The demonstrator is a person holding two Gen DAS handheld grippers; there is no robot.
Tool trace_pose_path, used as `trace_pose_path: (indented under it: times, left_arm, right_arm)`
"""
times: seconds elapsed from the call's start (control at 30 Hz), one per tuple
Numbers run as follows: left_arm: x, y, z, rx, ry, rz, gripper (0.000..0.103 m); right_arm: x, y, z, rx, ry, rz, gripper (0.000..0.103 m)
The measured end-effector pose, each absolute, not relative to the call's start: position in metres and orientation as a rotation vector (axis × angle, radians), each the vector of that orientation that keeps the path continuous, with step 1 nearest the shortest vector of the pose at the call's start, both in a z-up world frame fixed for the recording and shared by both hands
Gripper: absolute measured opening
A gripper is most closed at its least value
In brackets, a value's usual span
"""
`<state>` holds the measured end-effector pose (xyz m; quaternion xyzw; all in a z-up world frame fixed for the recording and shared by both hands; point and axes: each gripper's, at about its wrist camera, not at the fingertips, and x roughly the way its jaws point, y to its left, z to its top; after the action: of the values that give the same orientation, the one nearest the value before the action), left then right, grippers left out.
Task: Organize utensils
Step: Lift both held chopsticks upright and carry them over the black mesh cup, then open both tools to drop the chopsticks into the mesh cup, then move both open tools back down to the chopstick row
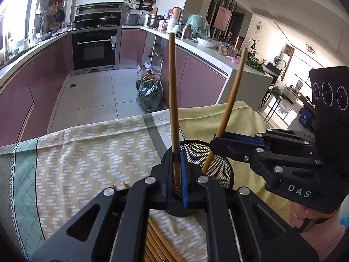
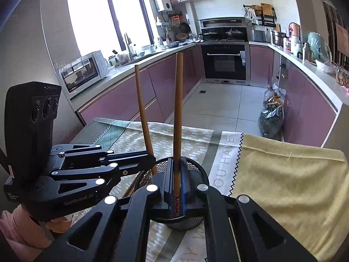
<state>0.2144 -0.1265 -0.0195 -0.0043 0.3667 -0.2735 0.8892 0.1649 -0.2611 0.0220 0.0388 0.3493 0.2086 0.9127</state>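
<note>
A black mesh cup (image 1: pixel 214 163) (image 2: pixel 197 170) stands on the tablecloth. My left gripper (image 1: pixel 176 174) is shut on a wooden chopstick (image 1: pixel 173 100), held upright with its lower end over the cup's near rim. My right gripper (image 2: pixel 177 187) is shut on a second wooden chopstick (image 2: pixel 177 118), also upright over the cup. In the left wrist view the right gripper (image 1: pixel 218 138) comes in from the right, its chopstick (image 1: pixel 231 104) slanting down into the cup. In the right wrist view the left gripper (image 2: pixel 152 159) comes in from the left with its chopstick (image 2: pixel 142 113).
More chopsticks (image 1: pixel 157 240) lie on the cloth under my left gripper. The patterned tablecloth (image 1: pixel 87 148) (image 2: pixel 283 185) covers the table, whose far edge drops to the kitchen floor. Bags of greens (image 1: pixel 149 96) stand on the floor beyond, between purple cabinets.
</note>
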Motion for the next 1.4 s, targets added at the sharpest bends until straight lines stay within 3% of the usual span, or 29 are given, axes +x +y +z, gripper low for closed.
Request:
trace_pose_path:
  times: [0.17,0.27,0.37,0.5,0.63,0.87,0.97,1.17,1.4]
  left_arm:
    - [0.224,-0.125,-0.025,-0.012,0.77,-0.56,0.008]
    - [0.219,-0.12,-0.025,-0.02,0.755,-0.549,0.014]
    - [0.211,-0.11,-0.023,-0.024,0.725,-0.522,0.019]
    - [0.192,-0.089,-0.017,-0.022,0.67,-0.469,0.025]
    - [0.173,-0.063,-0.015,-0.014,0.643,-0.416,0.034]
    - [0.149,-0.026,-0.043,0.018,0.711,-0.355,0.039]
    - [0.143,-0.019,-0.066,0.022,0.768,-0.349,0.04]
    - [0.129,-0.017,-0.099,0.029,0.833,-0.342,0.044]
    - [0.123,-0.023,-0.111,0.048,0.856,-0.35,0.048]
  right_arm:
    - [0.17,-0.262,0.014,0.101,0.737,0.409,0.008]
    - [0.171,-0.264,0.014,0.115,0.723,0.394,0.012]
    - [0.167,-0.265,0.015,0.118,0.7,0.383,0.024]
    - [0.154,-0.27,0.02,0.138,0.661,0.38,0.029]
    - [0.124,-0.269,0.03,0.133,0.585,0.419,0.05]
    - [0.078,-0.236,0.015,0.053,0.614,0.539,0.054]
    - [0.076,-0.219,-0.012,0.021,0.689,0.543,0.063]
    - [0.085,-0.204,-0.056,0.05,0.83,0.505,0.064]
    - [0.084,-0.199,-0.072,0.043,0.859,0.45,0.064]
